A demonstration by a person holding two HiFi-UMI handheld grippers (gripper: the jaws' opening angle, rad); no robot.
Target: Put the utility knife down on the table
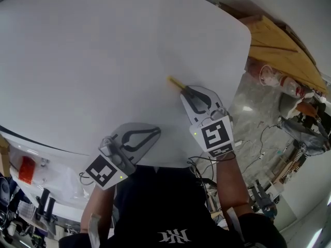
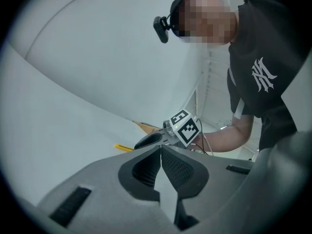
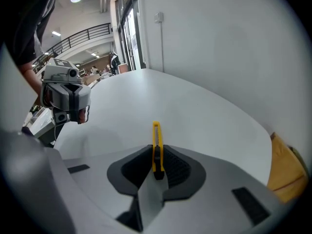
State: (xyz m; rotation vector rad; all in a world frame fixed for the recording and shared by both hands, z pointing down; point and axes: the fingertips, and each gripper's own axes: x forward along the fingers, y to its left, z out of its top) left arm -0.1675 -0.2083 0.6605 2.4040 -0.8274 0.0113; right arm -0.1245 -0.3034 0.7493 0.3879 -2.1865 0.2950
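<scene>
We hold the right gripper [image 3: 157, 154] over the white table [image 1: 93, 61], toward the table's right side and a little in from its near edge. Its jaws are pressed narrow on the rear end of the yellow utility knife [image 3: 156, 140]. The rest of the knife pokes out past the fingertips toward the table's middle. From the left gripper view it sits low over the tabletop, though we cannot tell whether it touches the surface. Our left gripper [image 2: 160, 149] hangs at the table's near edge, just left of the right one and apart from it. Its ribbed pads [image 2: 178, 167] are closed together with nothing between them. A black shirt [image 1: 170, 211] with a white emblem shows below the table's near edge, and both forearms reach up from it to the grippers. Wooden boards [image 1: 279, 40] lie beyond the table's far right rim.
</scene>
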